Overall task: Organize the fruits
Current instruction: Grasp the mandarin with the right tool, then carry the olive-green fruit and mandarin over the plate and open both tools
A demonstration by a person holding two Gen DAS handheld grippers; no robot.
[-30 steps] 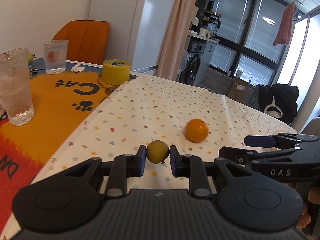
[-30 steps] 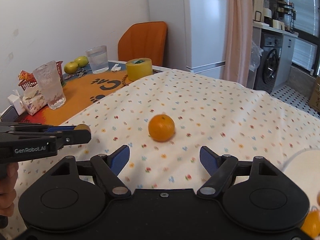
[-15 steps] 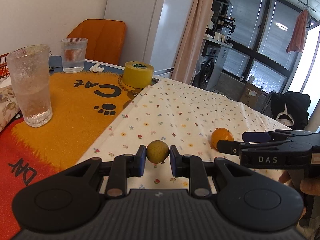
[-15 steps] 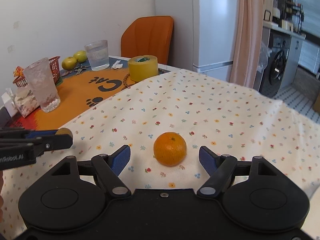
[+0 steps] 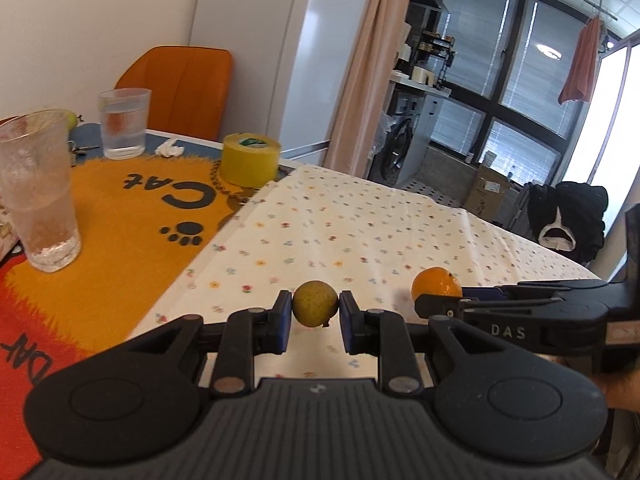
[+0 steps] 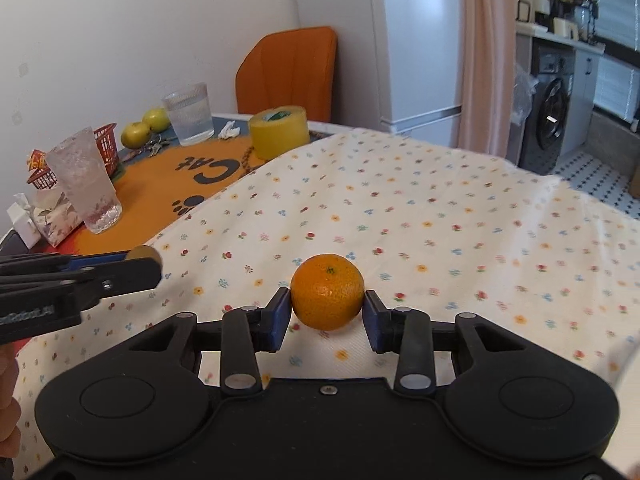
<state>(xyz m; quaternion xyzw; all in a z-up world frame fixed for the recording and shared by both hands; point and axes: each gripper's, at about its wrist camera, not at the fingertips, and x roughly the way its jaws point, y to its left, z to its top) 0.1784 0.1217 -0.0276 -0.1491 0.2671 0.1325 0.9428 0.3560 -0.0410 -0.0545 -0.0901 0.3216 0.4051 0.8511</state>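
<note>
The left gripper (image 5: pixel 315 316) holds a small yellow-green fruit (image 5: pixel 315 308) between its blue pads, jaws pressed against both sides, above the flowered cloth (image 5: pixel 360 224). Whether the fruit touches the cloth cannot be told. In the right wrist view this gripper (image 6: pixel 140 264) shows from the side near the left edge of the cloth, with the fruit (image 6: pixel 142 254) peeking over its tip.

The right gripper (image 6: pixel 327 312) has its jaws closed in on an orange (image 6: pixel 327 297), each blue pad touching one side of it. The orange sits low over the cloth, near the middle of the table; contact with the cloth is not clear. From the left wrist view the orange (image 5: pixel 436 284) shows just behind the tip of the right gripper (image 5: pixel 440 304).

On the orange mat (image 5: pixel 120 216) covering the left part of the table, a tall frosted glass (image 5: pixel 38 192) stands near the left edge. A second glass (image 5: pixel 124 124) with water stands toward the far edge, with a crumpled tissue (image 5: pixel 170 148) beside it. A yellow tape roll (image 5: pixel 250 159) stands where the mat meets the cloth. At the far left corner, two yellow-green fruits (image 6: pixel 146 128) lie next to a red basket (image 6: pixel 106 148). An orange chair (image 6: pixel 288 72) stands behind the far edge.
</note>
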